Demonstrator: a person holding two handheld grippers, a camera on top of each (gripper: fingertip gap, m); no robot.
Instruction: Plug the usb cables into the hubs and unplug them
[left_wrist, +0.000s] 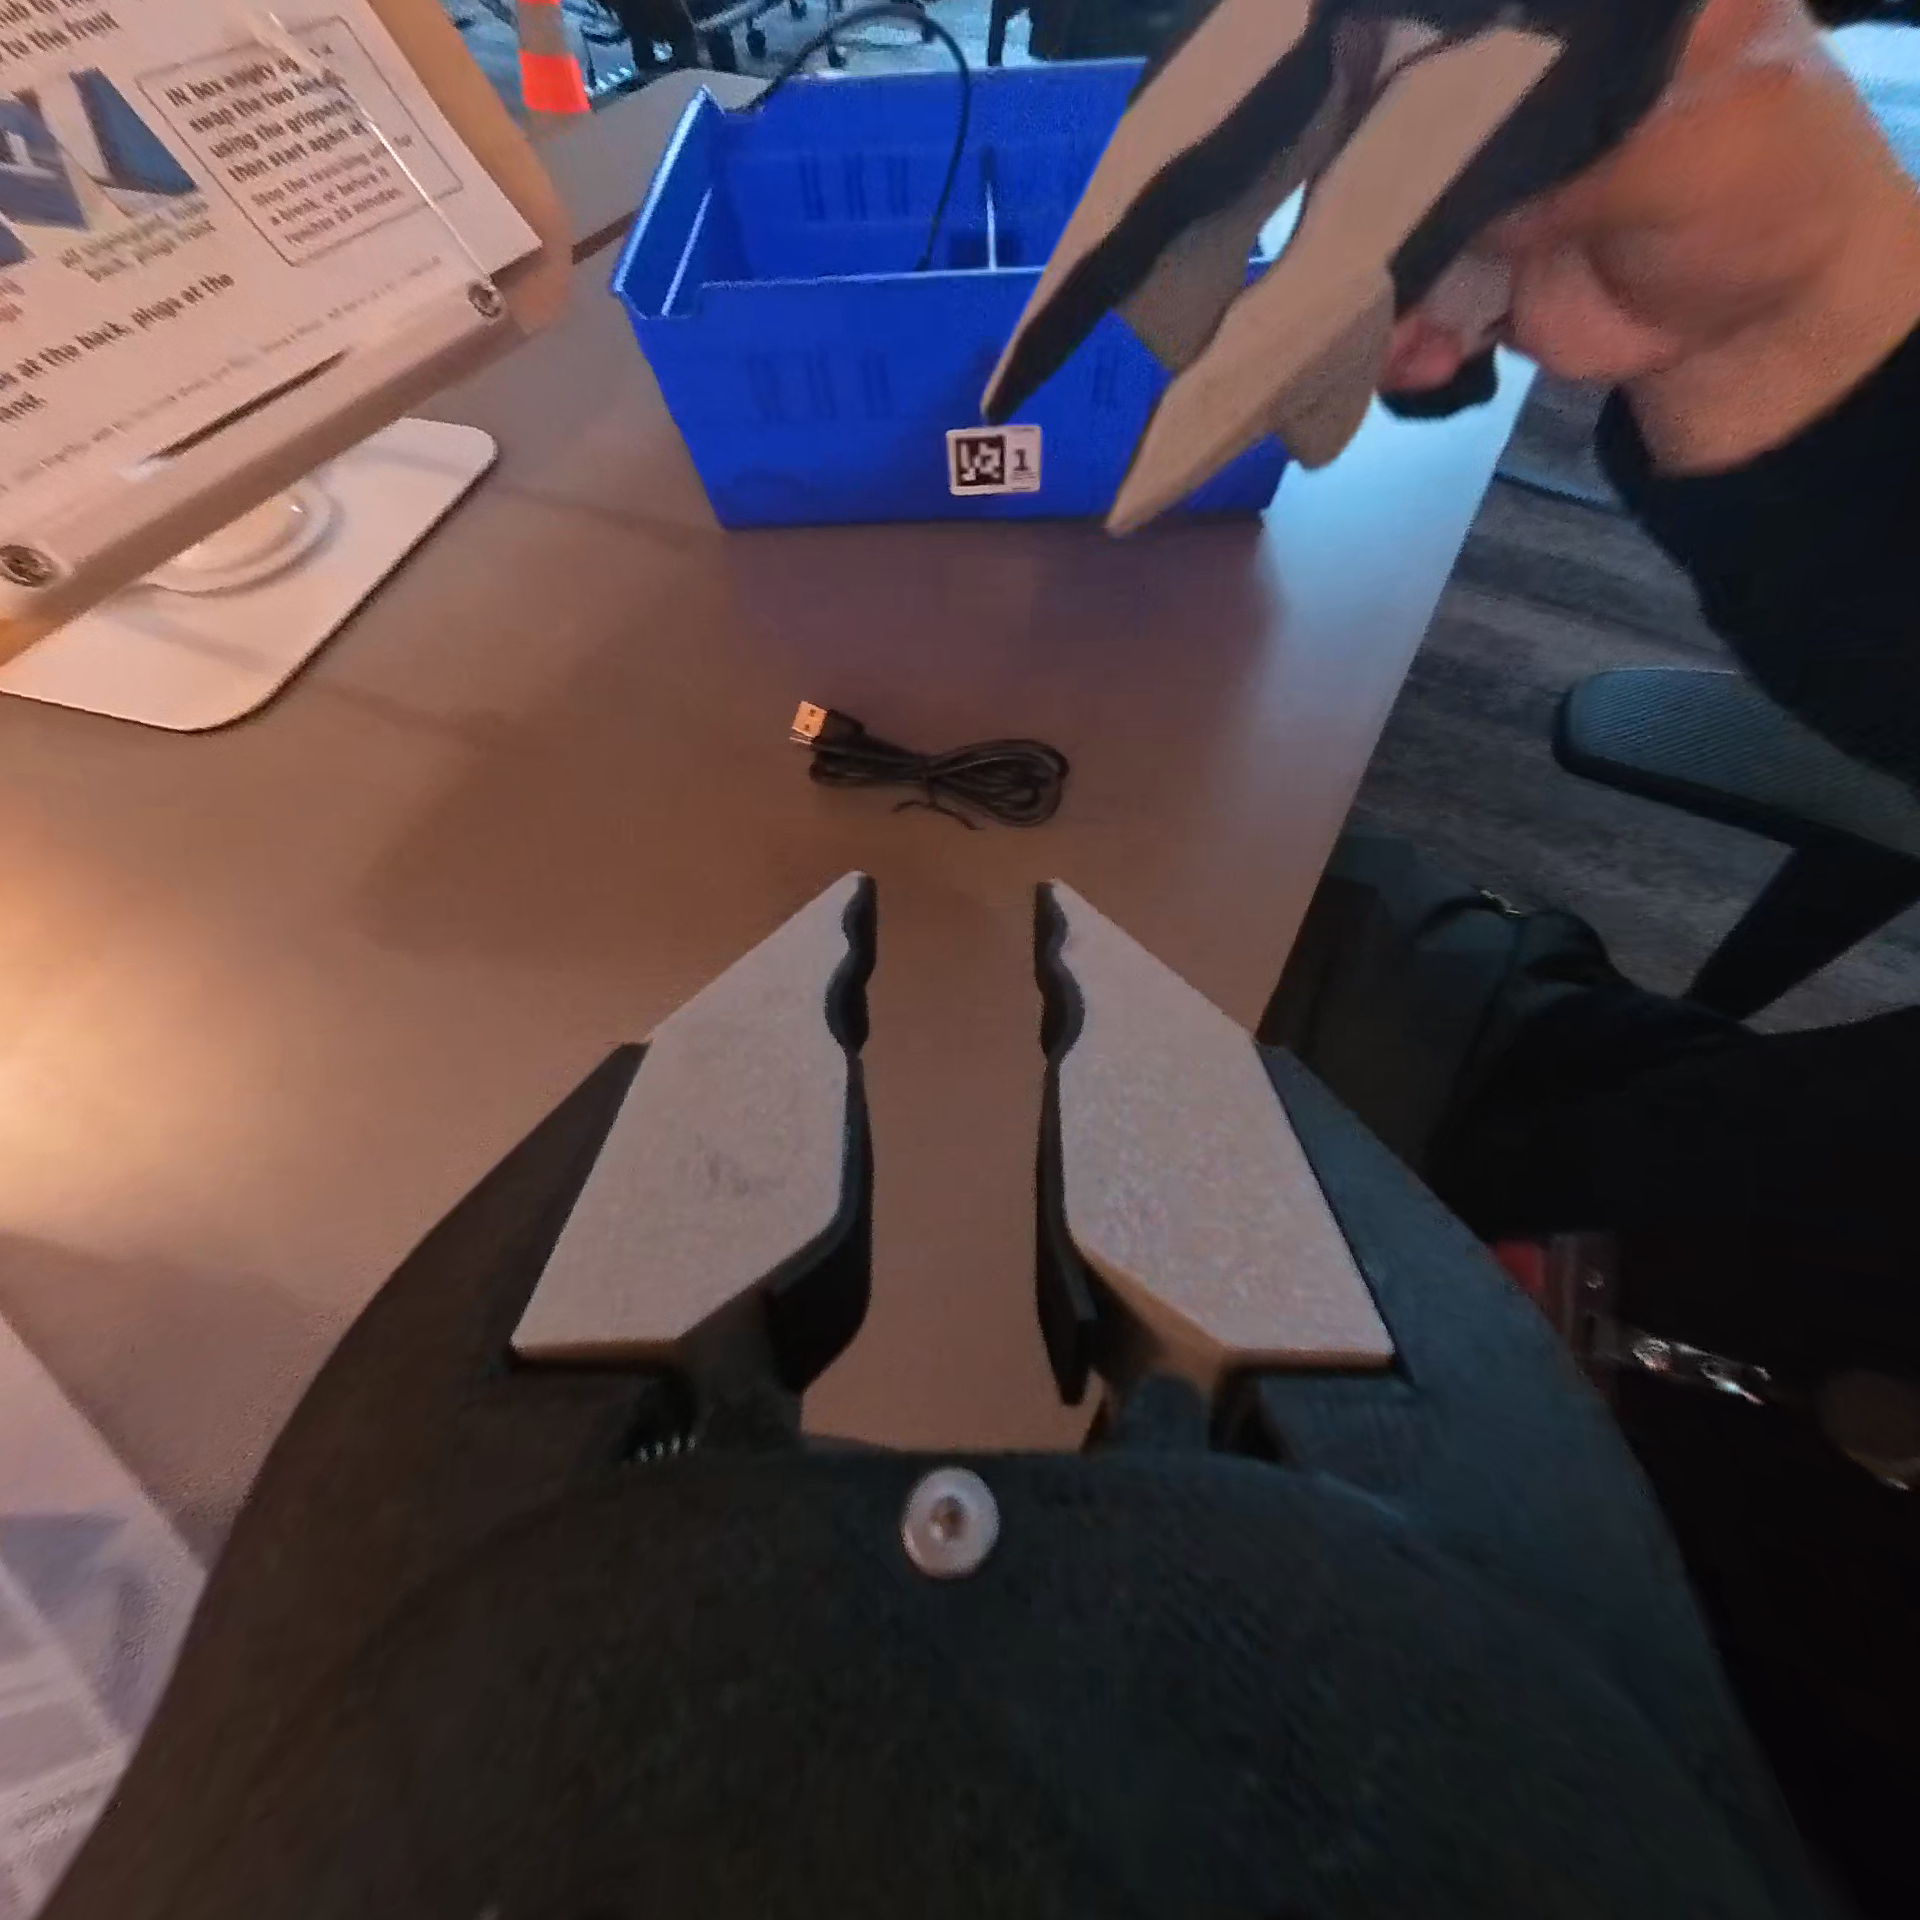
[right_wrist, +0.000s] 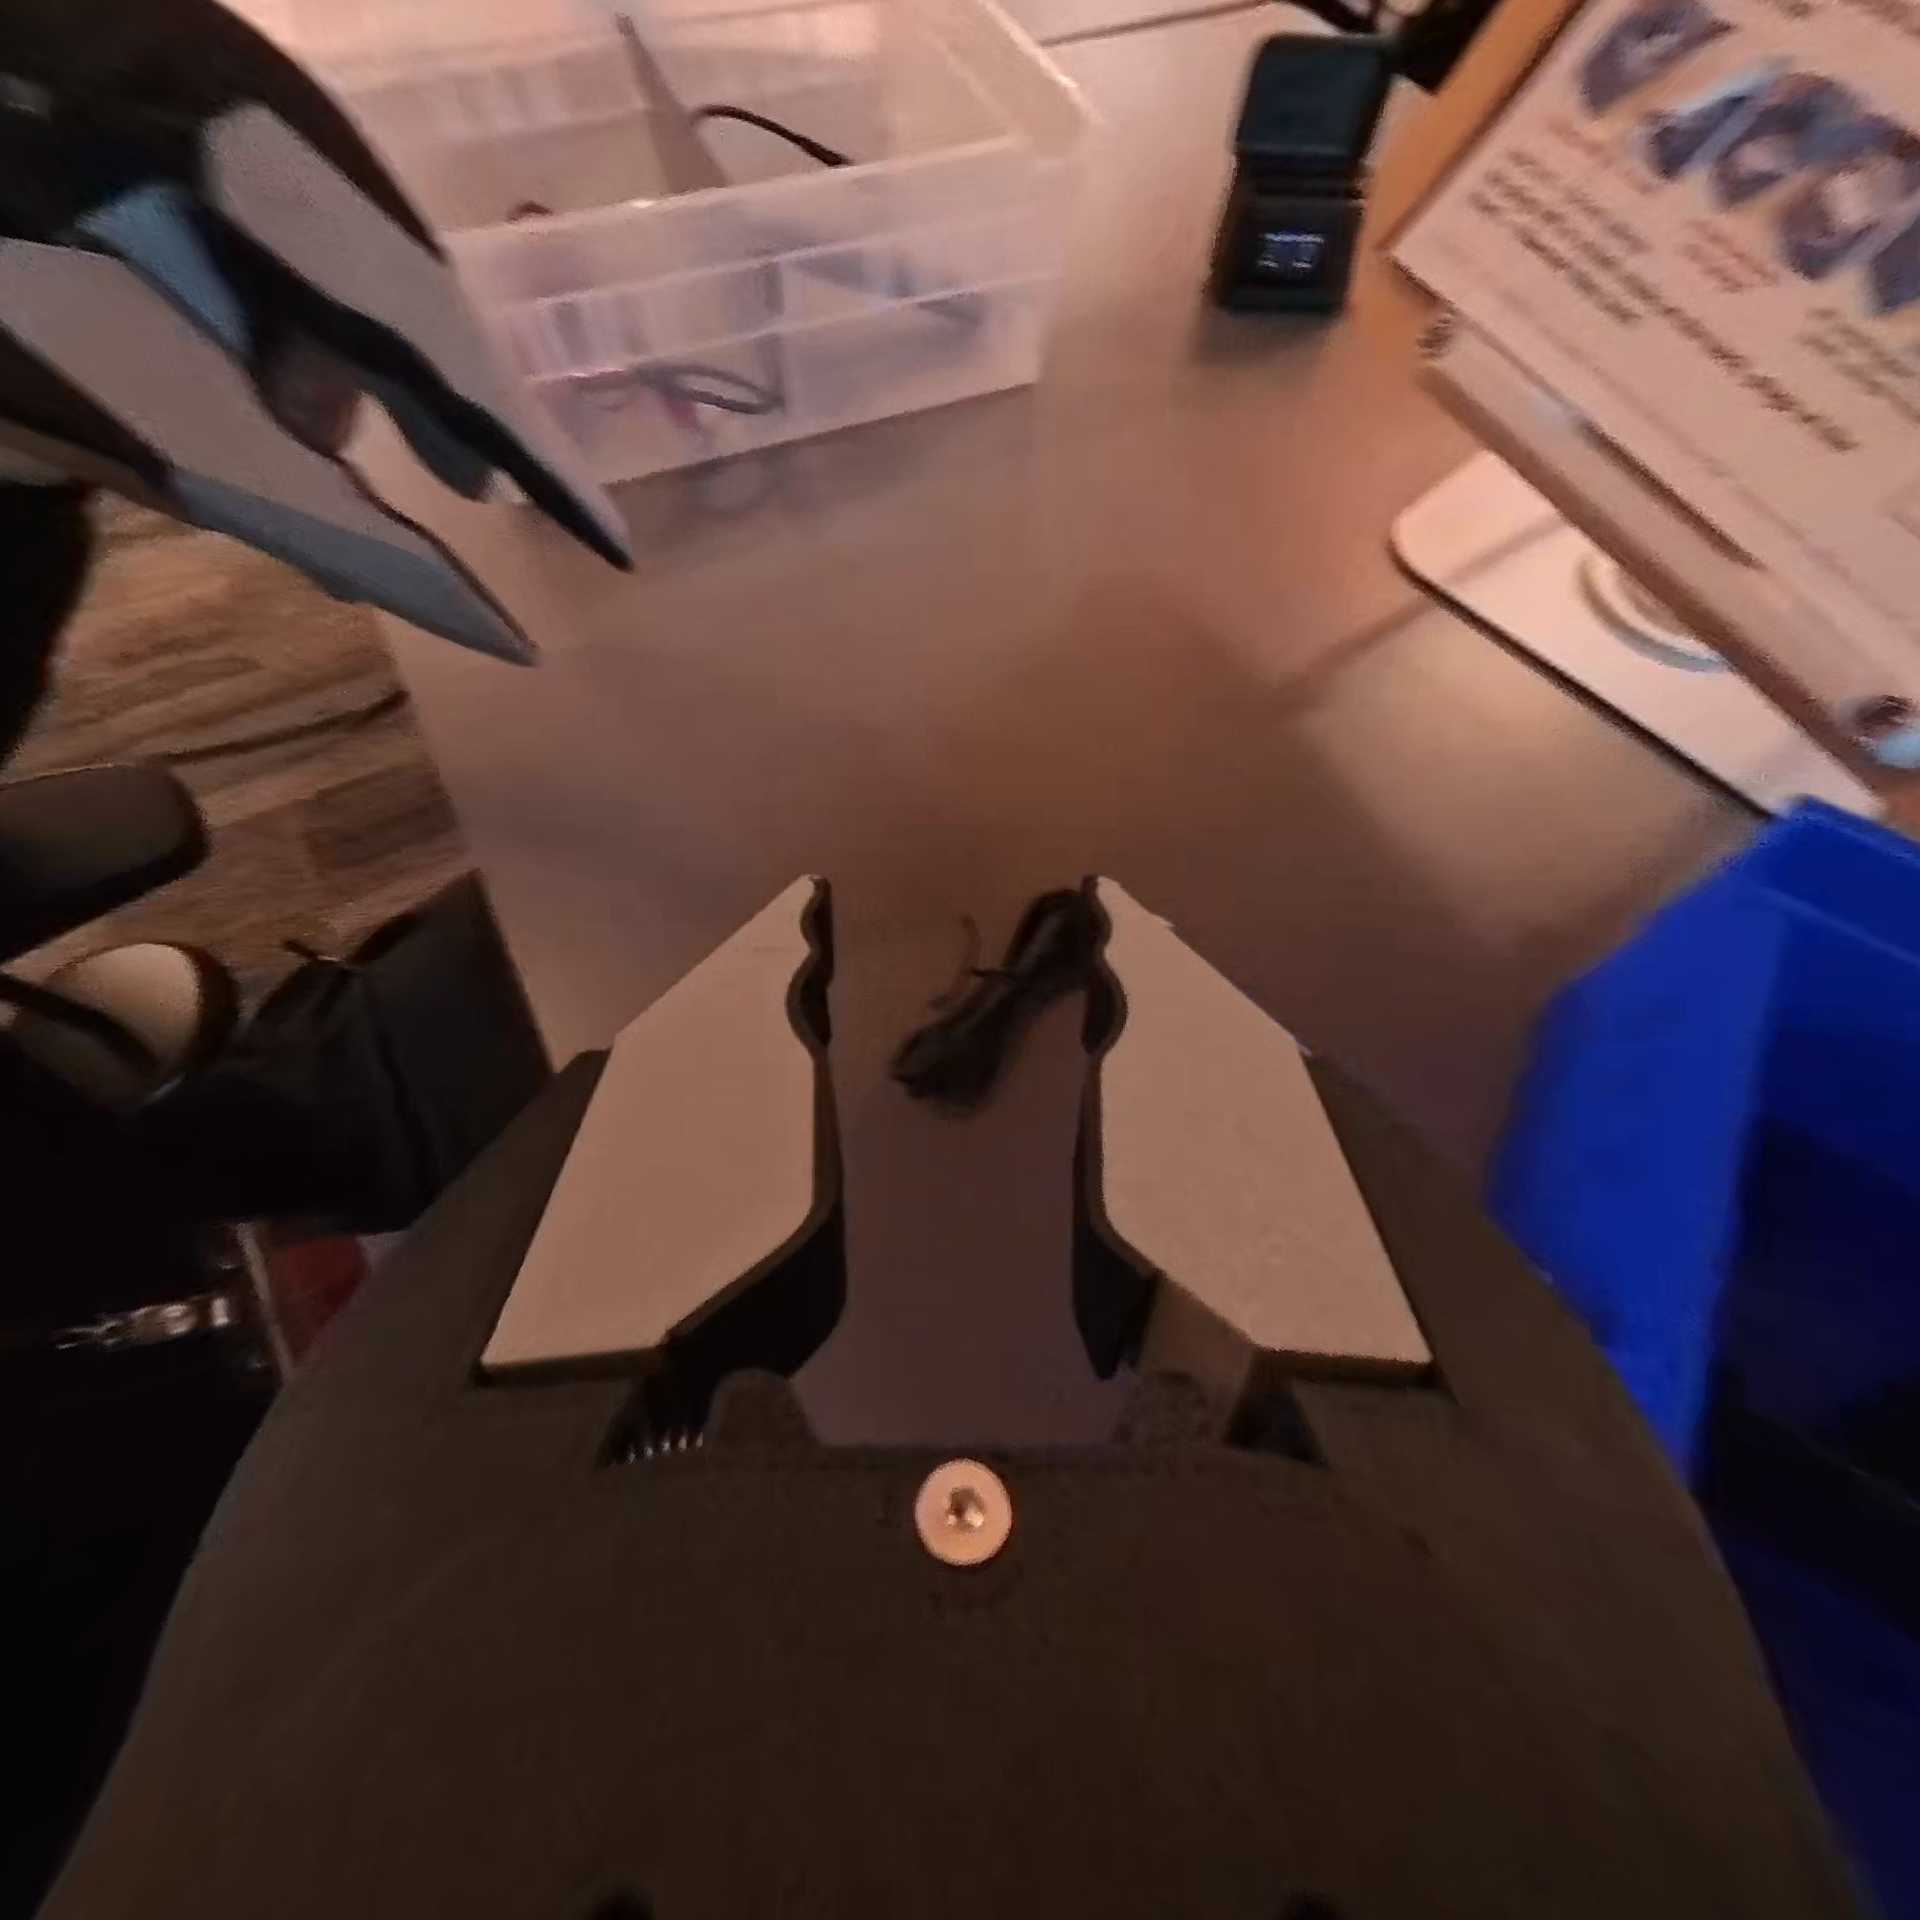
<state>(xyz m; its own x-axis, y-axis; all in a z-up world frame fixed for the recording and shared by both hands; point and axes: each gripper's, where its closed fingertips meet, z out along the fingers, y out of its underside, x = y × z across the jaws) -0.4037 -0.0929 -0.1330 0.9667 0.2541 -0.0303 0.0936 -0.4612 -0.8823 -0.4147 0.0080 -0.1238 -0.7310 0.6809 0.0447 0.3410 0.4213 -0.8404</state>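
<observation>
My left gripper hung low over the brown counter, its jaws parted by a clear gap and holding nothing. Just ahead of the tips, a bundled black usb cable lay flat on the counter, its metal plug pointing toward the far left. Beyond it stood a blue bin with a small square tag on its near wall; a second black lead trailed out over its back rim. My right gripper hovered above the bin's right front corner, tilted downward, jaws apart and empty. A white sign on a stand stood at the left of the counter, and a person in a black top sat at the right edge.

From my right gripper's own view, blurred, the bundled cable appeared in the gap between the open jaws, lying on the counter below them and not gripped. My left gripper reached in from the upper left. A clear plastic bin holding dark cables stood at the far side, a small black device to its right; I cannot tell whether it is a hub. The blue bin sat at the right edge.
</observation>
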